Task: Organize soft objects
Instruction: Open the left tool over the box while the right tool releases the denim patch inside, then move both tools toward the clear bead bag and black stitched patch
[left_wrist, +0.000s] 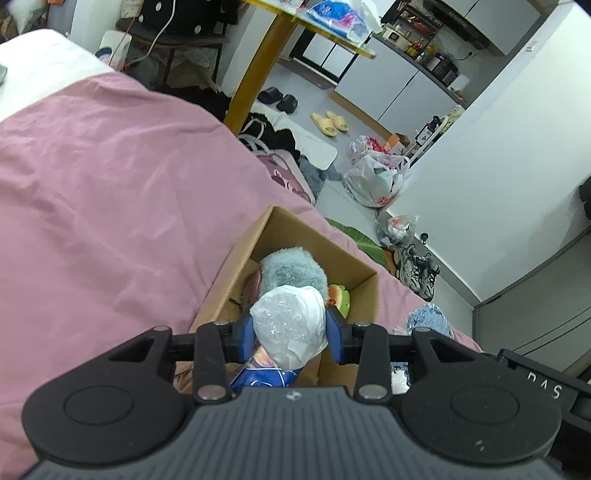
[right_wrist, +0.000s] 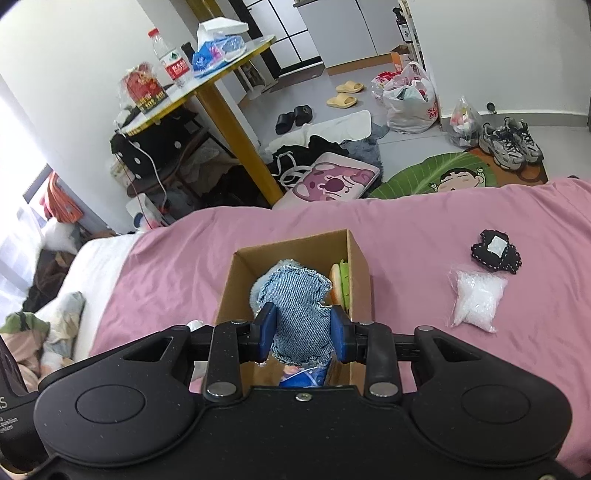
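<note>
A cardboard box (left_wrist: 236, 258) (right_wrist: 356, 251) stands open on the pink bedspread (left_wrist: 110, 177) (right_wrist: 424, 225). My left gripper (left_wrist: 290, 334) is shut on a white plastic bag (left_wrist: 291, 325), held over the box's near end. Inside lie a fluffy grey-blue plush (left_wrist: 291, 267), a burger-like plush (left_wrist: 338, 295) (right_wrist: 341, 284) and a blue packet (left_wrist: 264, 376). My right gripper (right_wrist: 303, 332) is shut on a frayed denim pouch (right_wrist: 299, 306) above the same box. On the bedspread to the right lie a clear bag of white filling (right_wrist: 476, 295) and a black dotted pouch (right_wrist: 495, 251).
A round table on a yellow leg (right_wrist: 236, 122) stands beyond the bed, carrying a bottle and packets. The floor holds slippers (right_wrist: 345, 94), sneakers (right_wrist: 511, 142), plastic bags (right_wrist: 410, 99), a pink cushion (right_wrist: 332, 181) and a green leaf mat (right_wrist: 443, 173). A white pillow area lies left.
</note>
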